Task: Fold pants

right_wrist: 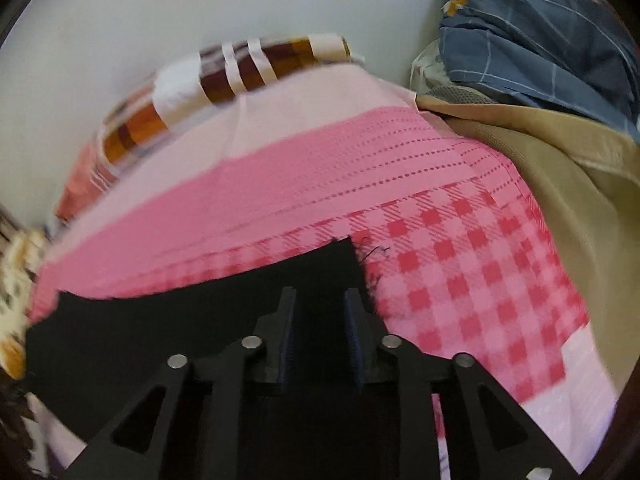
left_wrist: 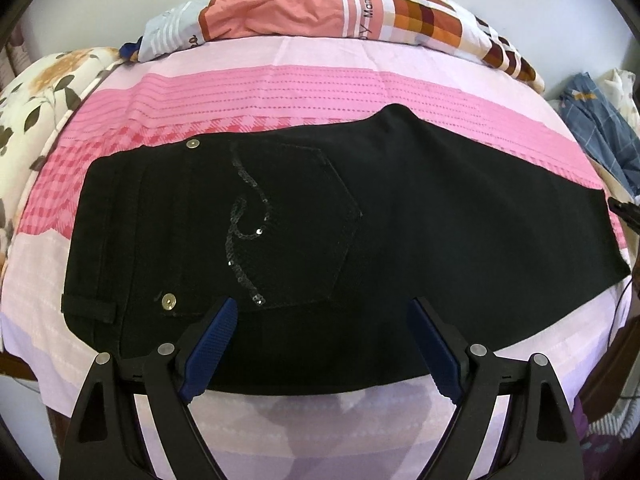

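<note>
A bed point(left_wrist: 280, 80) covered by a pink sheet with dotted stripes, red-and-pink gingham and paler lilac bands fills both views. Black pants point(left_wrist: 400, 220) lie flat across its middle, already doubled so one leg lies on the other, waistband to the left and leg ends to the right. At the head of the bed a pillow point(left_wrist: 320, 8) in salmon, white and brown-orange checks carries printed writing; only part is readable, something like "Mama's" running along a stripe, the rest too small to make out. A floral cushion point(left_wrist: 36, 92) sits at the left edge, and a blue checked cloth point(right_wrist: 540, 40) is heaped on a tan surface to the right.

The left gripper point(left_wrist: 322, 308) hovers over the near edge of the pants, its blue-padded fingers point(left_wrist: 212, 344) spread wide apart and grasping nothing. The right gripper point(right_wrist: 320, 300) sits over the leg end, where loose threads fray from the corner; its fingers point(right_wrist: 288, 320) are close together with a narrow gap, and the blur and dark cloth make it impossible to tell whether fabric is pinched between them.

On the pants, a back pocket point(left_wrist: 296, 224) bears a curling sequin design, no legible brand. Two metal rivets point(left_wrist: 168, 302) and a belt loop point(left_wrist: 90, 306) show near the waistband
</note>
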Available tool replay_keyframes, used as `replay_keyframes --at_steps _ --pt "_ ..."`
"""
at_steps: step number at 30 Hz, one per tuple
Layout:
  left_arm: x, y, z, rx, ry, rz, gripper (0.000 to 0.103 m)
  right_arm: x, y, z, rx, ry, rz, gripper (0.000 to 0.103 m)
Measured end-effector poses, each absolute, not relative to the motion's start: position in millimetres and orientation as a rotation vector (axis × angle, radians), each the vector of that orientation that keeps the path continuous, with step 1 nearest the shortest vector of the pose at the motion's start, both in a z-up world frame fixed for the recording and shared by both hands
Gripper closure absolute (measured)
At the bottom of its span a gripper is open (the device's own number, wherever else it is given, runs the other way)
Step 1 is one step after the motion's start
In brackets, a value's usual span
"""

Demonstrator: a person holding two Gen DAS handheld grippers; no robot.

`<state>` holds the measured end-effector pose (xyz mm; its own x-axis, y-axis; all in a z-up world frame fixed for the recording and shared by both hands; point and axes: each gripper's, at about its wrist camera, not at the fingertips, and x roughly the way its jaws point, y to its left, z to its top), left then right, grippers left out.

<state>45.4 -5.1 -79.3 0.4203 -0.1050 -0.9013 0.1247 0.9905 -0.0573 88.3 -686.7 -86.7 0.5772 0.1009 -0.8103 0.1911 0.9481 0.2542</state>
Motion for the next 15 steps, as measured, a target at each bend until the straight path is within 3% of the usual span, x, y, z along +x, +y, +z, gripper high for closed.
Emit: replay_keyframes --at_steps 3,4,15 --pt "49.9 -9.4 -77.6 0.017 1.131 -0.148 0.016 93.1 -686.2 -93.4 0.32 0.977 -0.033 0.082" --pt "51.2 -11.4 -77.0 0.021 1.131 -0.149 0.016 91.4 -684.5 -91.2 0.308 0.962 -0.021 0.098" --pt "59.4 -30.9 -87.2 0.064 1.185 -0.16 0.016 90.9 -693.1 -88.3 0.335 0.897 -0.032 0.1"
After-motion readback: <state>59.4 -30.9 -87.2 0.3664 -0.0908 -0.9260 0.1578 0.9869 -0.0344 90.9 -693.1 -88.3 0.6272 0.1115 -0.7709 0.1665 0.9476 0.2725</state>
